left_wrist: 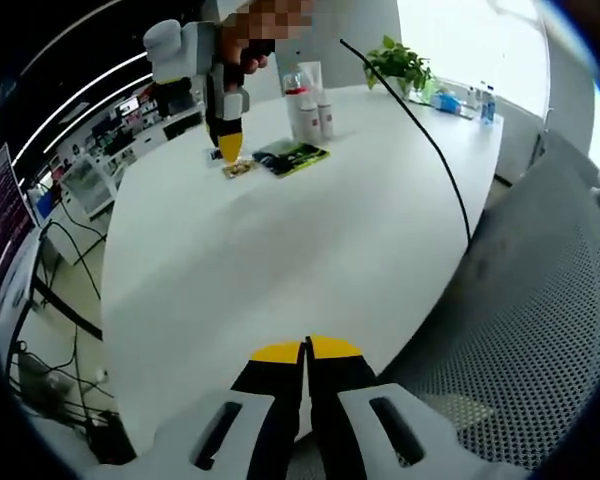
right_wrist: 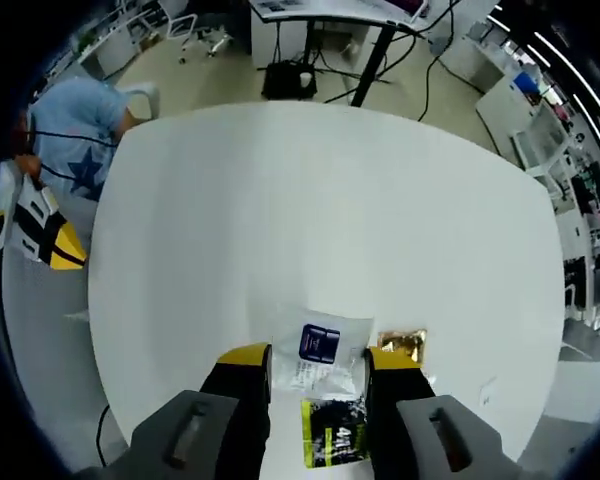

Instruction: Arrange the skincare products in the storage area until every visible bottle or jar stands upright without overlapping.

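Resting near table [left_wrist: 280, 250] edge, left gripper [left_wrist: 306, 349], yellow tips together. Right gripper [right_wrist: 318, 358] jaws apart, straddling clear flat sachet [right_wrist: 321, 358] with dark blue label; green sachet [right_wrist: 335, 430] nearer, gold sachet [right_wrist: 403, 343] right. Three bottles [left_wrist: 305, 105] upright far on smooth white round table; writing unreadable.

I'm working in an office or lab space: a big white round-cornered table [left_wrist: 280, 250], a grey mesh office chair [left_wrist: 540, 300] at its edge, a lit monitor [left_wrist: 0, 215], shelving [right_wrist: 570, 130] with strip lights, floor cables [right_wrist: 380, 70], a potted plant [left_wrist: 400, 65]
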`<state>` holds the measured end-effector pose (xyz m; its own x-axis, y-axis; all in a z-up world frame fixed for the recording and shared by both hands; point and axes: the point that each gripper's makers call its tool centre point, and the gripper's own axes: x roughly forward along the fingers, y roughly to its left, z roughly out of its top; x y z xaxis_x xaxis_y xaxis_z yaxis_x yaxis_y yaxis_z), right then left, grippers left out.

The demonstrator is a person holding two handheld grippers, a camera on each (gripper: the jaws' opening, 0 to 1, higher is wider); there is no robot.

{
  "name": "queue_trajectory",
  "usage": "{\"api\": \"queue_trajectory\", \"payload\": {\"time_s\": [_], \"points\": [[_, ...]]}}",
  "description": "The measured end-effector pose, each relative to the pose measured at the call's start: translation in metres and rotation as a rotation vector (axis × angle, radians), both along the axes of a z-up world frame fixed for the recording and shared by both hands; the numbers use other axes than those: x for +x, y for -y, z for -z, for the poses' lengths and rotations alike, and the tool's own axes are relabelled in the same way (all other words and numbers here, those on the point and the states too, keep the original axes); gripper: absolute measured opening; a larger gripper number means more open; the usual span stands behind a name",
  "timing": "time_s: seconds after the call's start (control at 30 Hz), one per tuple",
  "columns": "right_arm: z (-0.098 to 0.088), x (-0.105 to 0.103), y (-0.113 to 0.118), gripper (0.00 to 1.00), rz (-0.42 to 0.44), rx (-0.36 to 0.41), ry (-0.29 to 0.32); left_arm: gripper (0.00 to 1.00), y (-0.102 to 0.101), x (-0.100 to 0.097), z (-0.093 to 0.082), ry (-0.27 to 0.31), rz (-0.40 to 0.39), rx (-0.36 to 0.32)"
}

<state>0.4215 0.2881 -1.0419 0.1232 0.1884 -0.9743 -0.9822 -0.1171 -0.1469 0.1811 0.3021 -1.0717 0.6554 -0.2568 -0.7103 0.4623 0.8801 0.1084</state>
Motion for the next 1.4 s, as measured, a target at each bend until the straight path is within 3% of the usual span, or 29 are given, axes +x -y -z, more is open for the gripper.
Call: {"api": "queue_trajectory", "payload": {"time_s": [0.37, 0.77, 1.2, 1.4], "points": [[-0.005, 0.021, -0.001, 0.33, -0.090, -0.085, 0.010, 0.00, -0.001, 0.000, -0.001, 0.003, -0.003, -0.003], [0.036, 0.029, 0.017, 0.33, -0.100, -0.198, -0.038, 0.00, -0.004, 0.001, 0.000, 0.003, -0.011, 0.008], [0.069, 0.026, 0.023, 0.33, -0.096, -0.230, -0.082, 0.00, -0.005, -0.001, 0.004, -0.007, 0.004, 0.021], [0.074, 0.030, 0.027, 0.35, -0.084, -0.250, -0.087, 0.00, -0.006, -0.001, 0.005, -0.010, 0.002, 0.022]]}}
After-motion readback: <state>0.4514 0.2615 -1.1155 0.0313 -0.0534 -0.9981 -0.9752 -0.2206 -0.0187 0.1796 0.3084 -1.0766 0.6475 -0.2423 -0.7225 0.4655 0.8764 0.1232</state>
